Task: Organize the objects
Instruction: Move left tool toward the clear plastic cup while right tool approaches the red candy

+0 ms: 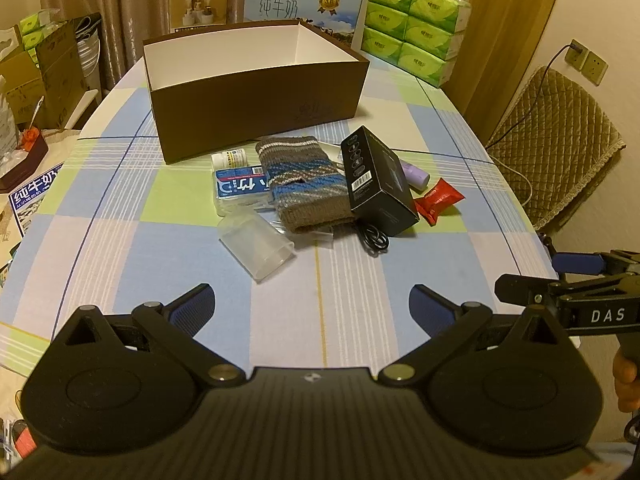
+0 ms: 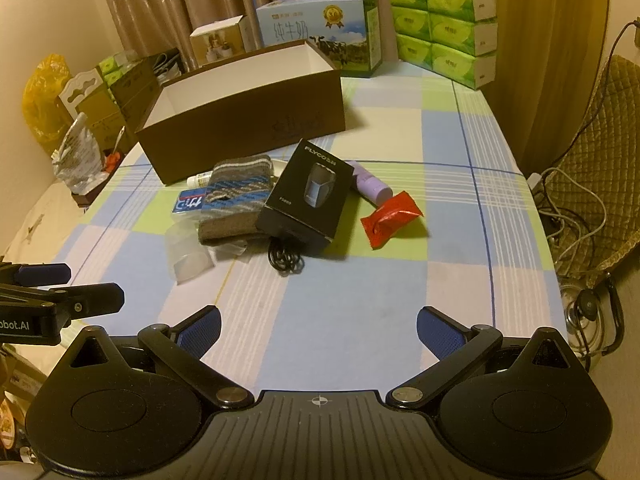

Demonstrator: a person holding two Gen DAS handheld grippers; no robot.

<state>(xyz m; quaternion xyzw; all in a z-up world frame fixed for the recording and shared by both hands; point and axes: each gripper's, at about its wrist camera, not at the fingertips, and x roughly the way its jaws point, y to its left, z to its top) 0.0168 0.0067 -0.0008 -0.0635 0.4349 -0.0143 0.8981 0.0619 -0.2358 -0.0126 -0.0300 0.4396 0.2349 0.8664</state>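
Note:
An open brown box (image 1: 260, 116) (image 2: 240, 128) stands on the checked tablecloth. In front of it lie a knitted striped pouch (image 1: 304, 184) (image 2: 236, 204), a black Flyco box (image 1: 378, 182) (image 2: 306, 196), a red packet (image 1: 438, 200) (image 2: 392, 218), a purple bottle (image 1: 416, 174) (image 2: 370, 186), a clear plastic cup (image 1: 256, 244) (image 2: 188, 254), a blue packet (image 1: 240, 190) (image 2: 190, 202), a small white bottle (image 1: 229, 158) and a black cable (image 1: 374, 240) (image 2: 285, 259). My left gripper (image 1: 312, 308) and right gripper (image 2: 318, 328) are both open and empty, short of the pile.
Behind the box stand a milk carton (image 1: 304, 4) (image 2: 320, 32), green tissue packs (image 1: 416, 28) (image 2: 444, 28) and a small beige box (image 1: 198, 4). A quilted chair (image 1: 552, 148) is at the right, cardboard boxes (image 1: 48, 76) at the left.

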